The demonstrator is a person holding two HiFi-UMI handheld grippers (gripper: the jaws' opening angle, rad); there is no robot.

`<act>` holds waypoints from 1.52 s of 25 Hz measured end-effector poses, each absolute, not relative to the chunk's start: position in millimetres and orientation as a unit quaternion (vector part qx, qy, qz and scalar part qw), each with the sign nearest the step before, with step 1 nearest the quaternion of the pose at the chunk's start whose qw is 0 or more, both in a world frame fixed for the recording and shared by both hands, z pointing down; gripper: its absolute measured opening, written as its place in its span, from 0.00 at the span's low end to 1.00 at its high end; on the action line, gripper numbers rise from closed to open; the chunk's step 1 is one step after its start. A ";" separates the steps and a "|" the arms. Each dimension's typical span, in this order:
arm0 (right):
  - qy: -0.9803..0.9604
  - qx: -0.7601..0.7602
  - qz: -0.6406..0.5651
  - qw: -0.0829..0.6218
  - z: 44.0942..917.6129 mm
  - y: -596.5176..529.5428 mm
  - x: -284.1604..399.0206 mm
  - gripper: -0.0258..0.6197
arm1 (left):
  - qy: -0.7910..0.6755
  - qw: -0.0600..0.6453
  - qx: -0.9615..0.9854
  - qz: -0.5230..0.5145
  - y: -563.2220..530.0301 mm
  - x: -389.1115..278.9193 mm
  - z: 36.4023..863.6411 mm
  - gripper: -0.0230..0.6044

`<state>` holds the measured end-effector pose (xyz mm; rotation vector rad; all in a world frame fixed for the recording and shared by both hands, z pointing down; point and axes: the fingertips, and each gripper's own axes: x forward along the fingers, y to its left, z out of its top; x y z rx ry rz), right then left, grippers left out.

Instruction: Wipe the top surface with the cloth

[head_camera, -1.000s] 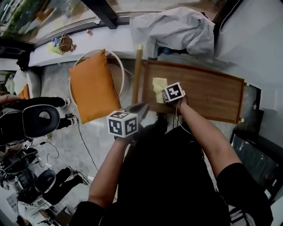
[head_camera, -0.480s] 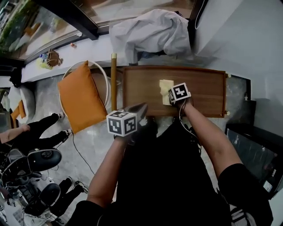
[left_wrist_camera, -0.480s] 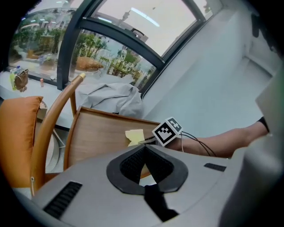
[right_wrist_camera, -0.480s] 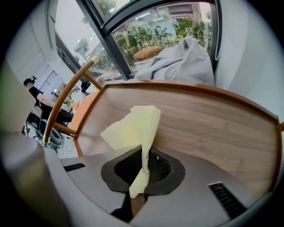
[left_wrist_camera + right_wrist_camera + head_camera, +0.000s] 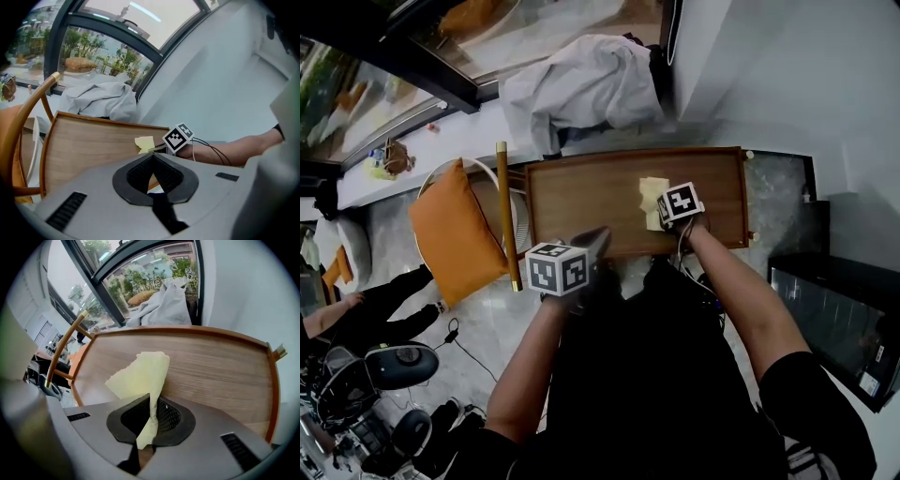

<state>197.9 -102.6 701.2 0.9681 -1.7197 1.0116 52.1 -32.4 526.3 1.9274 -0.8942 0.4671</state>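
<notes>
While the person leans over the low furniture, an orange square cushion (image 5: 455,239) sits propped in the round wooden-framed chair (image 5: 502,216) at the far left, with nobody touching it. Next along, the left gripper (image 5: 598,239) hangs just off the near edge of the brown wooden table top (image 5: 581,202). Its jaws are closed tip to tip with nothing between them, and it seems to have kept that idle spot over the last second. Behind the table a crumpled pale grey sheet (image 5: 581,84) lies heaped on the window ledge, clear of the work. What has changed is farther right. The pale yellow cloth (image 5: 652,199), which a second ago lay near the table's left end, now rests right of the middle. It is pinched by one corner in the closed jaws of the right gripper (image 5: 664,217), and the rest of it trails flat on the wood ahead of the jaws. That shift reads to me as one sweep carried from left to right, so the left and central boards look covered along that line. My guess is that the right end by the raised rim, and perhaps the far strip near the window, are not yet wiped.
</notes>
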 end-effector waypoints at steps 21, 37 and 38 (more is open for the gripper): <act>-0.638 0.490 0.404 0.435 685.5 -101.8 374.6 0.09 | -0.321 0.466 0.801 0.197 -42.8 156.0 531.8 0.05; -0.592 0.568 0.365 0.441 655.0 -111.9 361.8 0.09 | -0.338 0.462 0.804 0.163 -38.8 80.5 521.6 0.05; -0.616 0.557 0.367 0.419 646.5 -117.5 336.3 0.09 | -0.343 0.462 0.802 0.161 -38.5 66.8 520.3 0.05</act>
